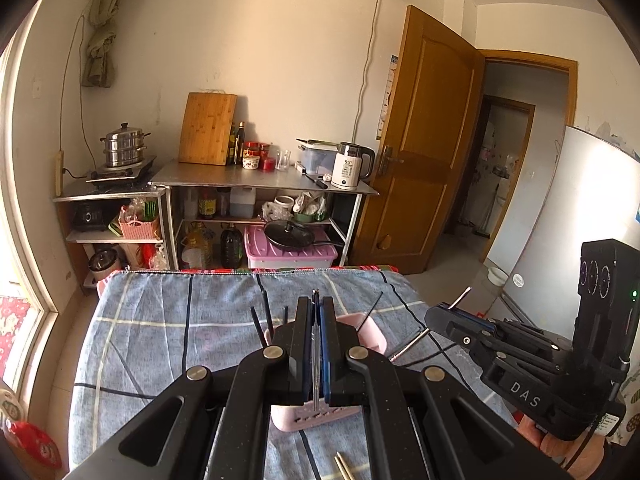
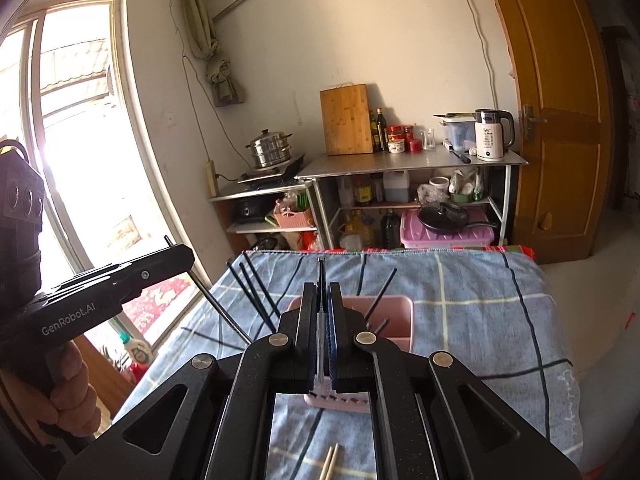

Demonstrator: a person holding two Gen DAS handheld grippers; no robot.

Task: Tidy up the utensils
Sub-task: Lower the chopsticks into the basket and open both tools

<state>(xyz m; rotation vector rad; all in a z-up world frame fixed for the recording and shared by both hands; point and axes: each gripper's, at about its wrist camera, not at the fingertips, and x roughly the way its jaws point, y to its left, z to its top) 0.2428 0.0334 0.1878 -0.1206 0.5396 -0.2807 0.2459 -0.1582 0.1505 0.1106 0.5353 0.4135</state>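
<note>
Both tongs are found clenched, each on a single slim metal-tipped chopstick. The left tongs point(image 1: 316, 308) are closed on the chopstick in the left tongs point(image 1: 315, 356), which runs lengthwise between the pads, its tip showing just past them. The right tongs point(image 2: 322, 292) are likewise closed on the chopstick in the right tongs point(image 2: 321, 320). A lengthwise hold of this kind is judged to suit end-first lowering into a holder.

The pink utensil holder point(image 1: 372, 334) is set on the desk point(image 1: 160, 320), which is covered by a blue checked cloth, near the middle of its width and directly beneath both tongs. Several dark chopsticks point(image 1: 267, 310) are already stood in it, leaning outward toward the left and right sides. A pair of pale wooden chopsticks point(image 2: 330, 460) is left lying on the cloth at the near edge, not yet sorted.

The two tongs are held close beside each other above the holder, so little side room is left between them. The cloth toward the far edge and the right edge is seen bare. The leaning chopsticks are judged the chief obstruction to any descent.
</note>
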